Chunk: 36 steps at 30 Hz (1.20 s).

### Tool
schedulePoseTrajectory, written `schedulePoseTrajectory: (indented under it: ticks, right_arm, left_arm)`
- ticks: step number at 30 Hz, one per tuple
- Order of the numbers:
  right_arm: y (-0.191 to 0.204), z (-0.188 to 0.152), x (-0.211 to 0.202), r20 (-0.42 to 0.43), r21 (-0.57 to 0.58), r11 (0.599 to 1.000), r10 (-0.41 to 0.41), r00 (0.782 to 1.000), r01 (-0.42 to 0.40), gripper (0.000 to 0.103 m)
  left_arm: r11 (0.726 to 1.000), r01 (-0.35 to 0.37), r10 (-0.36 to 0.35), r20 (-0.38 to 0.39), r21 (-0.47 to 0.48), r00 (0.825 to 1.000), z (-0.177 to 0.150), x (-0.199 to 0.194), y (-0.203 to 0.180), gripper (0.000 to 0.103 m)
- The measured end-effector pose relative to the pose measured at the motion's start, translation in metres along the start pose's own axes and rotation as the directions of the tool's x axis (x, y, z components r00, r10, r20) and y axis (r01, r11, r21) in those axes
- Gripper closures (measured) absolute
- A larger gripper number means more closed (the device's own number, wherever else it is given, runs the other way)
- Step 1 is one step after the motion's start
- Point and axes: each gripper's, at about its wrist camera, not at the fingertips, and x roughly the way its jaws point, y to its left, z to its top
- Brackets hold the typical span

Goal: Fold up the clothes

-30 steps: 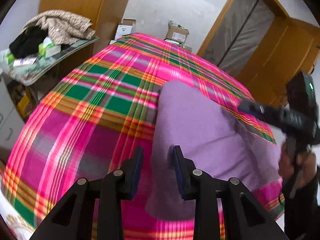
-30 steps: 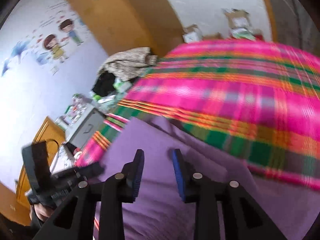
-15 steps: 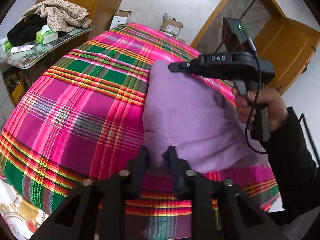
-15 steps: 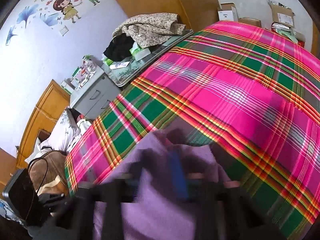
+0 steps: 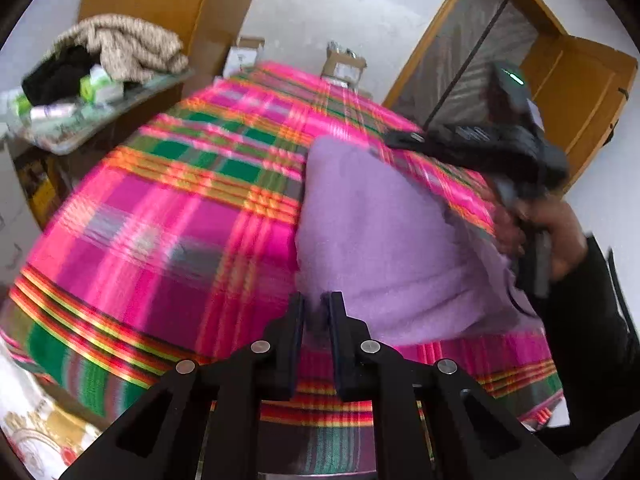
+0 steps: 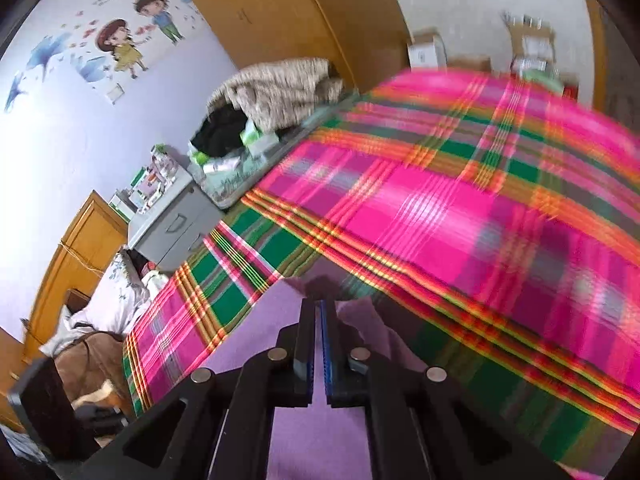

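Item: soft lilac fleece garment (image 5: 384, 240), lying on a bed covered by a bright pink, green and orange plaid blanket (image 5: 180, 216). In the left wrist view it fills the blanket's 3 o'clock side, its near edge reaching down to the fingertips at 6 o'clock; both views are motion-blurred.

Left gripper (image 5: 316, 310): black two-finger tool, jaws narrowed to a slim gap, a tuck of the lilac fleece at the garment's near edge pinched between the tips.

Right gripper (image 6: 318, 312): black fingers with blue pads (image 6: 325, 344), pressed almost together. A fold of the lilac fabric bunches at the tips (whether it is truly clamped there cannot be told through the blur). In the left wrist view this tool appears at 2 o'clock, above the garment's far side, held by a hand (image 5: 560, 236) in a dark sleeve (image 5: 588, 312).

Surroundings: glass-topped side table (image 5: 92, 128) at 10 o'clock, carrying a heap of beige knitted cloth (image 5: 124, 46) and a black item; grey drawer cabinet (image 6: 176, 224) at 9 o'clock in the right wrist view; cartoon wall stickers (image 6: 124, 44) at 11 o'clock; cardboard boxes (image 5: 344, 66) beyond the bed at 12 o'clock.
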Motion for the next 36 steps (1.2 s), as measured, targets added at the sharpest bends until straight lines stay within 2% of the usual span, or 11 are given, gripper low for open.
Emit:
schedulePoseTrajectory:
  ticks: [1, 3, 6, 9, 12, 13, 17, 22, 25, 30, 36]
  right_arm:
    - [0.0, -0.006, -0.013, 0.029, -0.002, 1.0, -0.005, 1.0, 0.005, 0.086]
    - [0.0, -0.024, -0.039, 0.086, 0.01, 1.0, -0.013, 0.996, 0.012, 0.078]
    - [-0.005, -0.054, -0.055, 0.106, 0.048, 0.998, -0.049, 0.993, 0.044, 0.078]
    - [-0.026, -0.076, -0.052, 0.083, 0.122, 0.988, -0.1, 0.992, 0.09, 0.078]
    - [-0.053, -0.091, -0.052, 0.071, 0.222, 0.97, -0.114, 0.991, 0.096, 0.092]
    - [-0.054, -0.094, -0.058, 0.086, 0.232, 0.968, -0.116, 0.989, 0.094, 0.092]
    - [-0.033, -0.111, -0.087, 0.155, 0.182, 0.979, -0.124, 0.98, 0.095, 0.077]
    - [0.006, -0.142, -0.094, 0.154, 0.086, 0.994, -0.075, 0.985, 0.062, 0.076]
    - [0.012, -0.155, -0.079, 0.103, 0.047, 0.993, -0.114, 0.988, 0.109, 0.077]
    - [0.002, -0.164, -0.098, 0.144, 0.1, 0.987, -0.143, 0.979, 0.129, 0.077]
    - [-0.017, -0.181, -0.126, 0.178, 0.183, 0.965, -0.223, 0.958, 0.19, 0.077]
  left_arm:
    - [1.0, -0.008, 0.008, 0.015, 0.004, 1.0, 0.004, -0.003, -0.001, 0.09]
    - [1.0, -0.022, 0.021, 0.039, 0.017, 0.999, 0.013, -0.006, -0.004, 0.09]
    - [0.999, -0.015, 0.013, 0.059, 0.039, 0.998, 0.026, -0.003, -0.011, 0.086]
    - [0.998, -0.002, -0.001, 0.034, 0.068, 0.999, 0.037, 0.02, -0.021, 0.086]
    - [0.996, -0.004, 0.006, -0.012, 0.088, 1.0, 0.04, 0.051, -0.026, 0.086]
    - [0.996, -0.013, 0.015, -0.02, 0.087, 1.0, 0.04, 0.055, -0.026, 0.086]
    - [0.996, -0.018, 0.02, -0.019, 0.085, 1.0, 0.039, 0.055, -0.029, 0.086]
    - [0.993, 0.003, -0.002, -0.008, 0.12, 1.0, 0.025, 0.04, -0.044, 0.084]
    - [0.991, -0.008, 0.012, -0.029, 0.133, 0.999, 0.017, 0.047, -0.049, 0.081]
    - [0.987, -0.005, 0.004, 0.011, 0.161, 1.0, 0.02, 0.038, -0.064, 0.081]
    - [0.971, -0.049, 0.039, 0.045, 0.232, 0.998, 0.02, 0.046, -0.095, 0.077]
